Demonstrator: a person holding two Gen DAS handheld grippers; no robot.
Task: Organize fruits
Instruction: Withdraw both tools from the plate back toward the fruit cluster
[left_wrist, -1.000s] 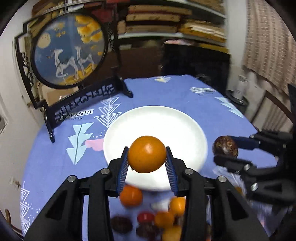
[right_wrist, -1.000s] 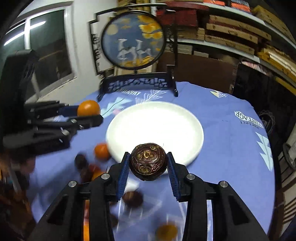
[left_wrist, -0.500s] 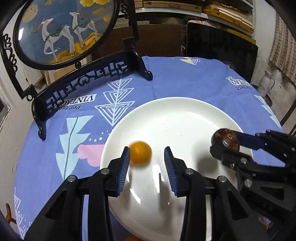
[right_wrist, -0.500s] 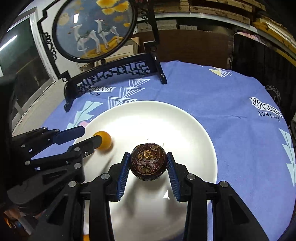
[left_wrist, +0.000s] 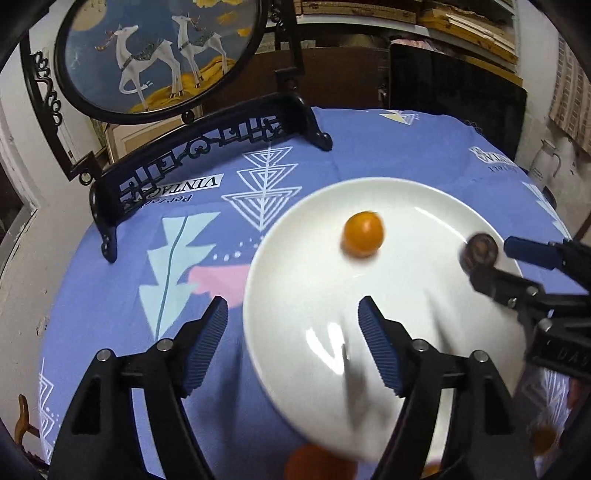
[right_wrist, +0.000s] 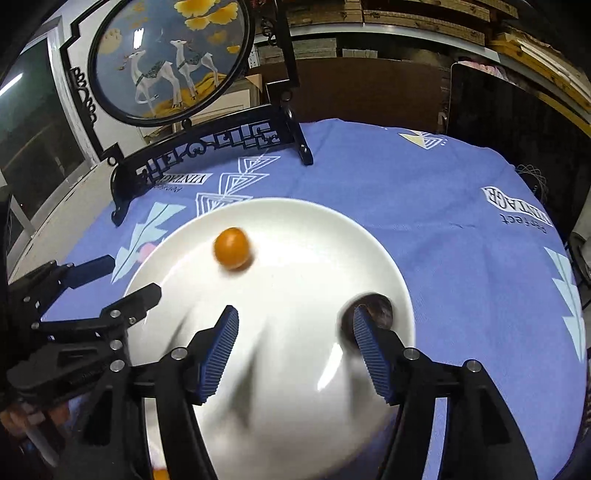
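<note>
Blue printed cloth covers the round desk (right_wrist: 424, 206); a black-framed deer screen (right_wrist: 173, 59) stands at its far edge, shelves of boards behind.

White plate (left_wrist: 424, 192) sits mid-desk. One orange (left_wrist: 363, 233) lies on it, toward the far-left part, blurred, so I judge it may be rolling. A dark brown patterned fruit (right_wrist: 371, 308), type unclear, lies near the plate's right rim, just beyond and partly hidden by the right-hand pad of my right gripper (right_wrist: 295, 347).

Left gripper (left_wrist: 293, 338): fingers spread wide, nothing between them, hovering over the plate's near-left rim. Right gripper: fingers also spread wide, nothing clamped; whether the pad touches the dark fruit I cannot tell.

More fruit shows, badly blurred, at the near edge past the plate: an orange blob (left_wrist: 314, 463) and another at lower right (left_wrist: 543, 439).

Step in hand, my reading: release and clear out.

Notes for doing it well:
- Lift both grippers straight up before pulling back, so no pad nudges a round fruit.
- Watch the dark fruit; near the rim, it could roll off.
- Let the orange settle before bringing the next piece.
- Place later fruit toward plate centre, low, opening slowly.
- Keep the two grippers apart over the plate.
</note>
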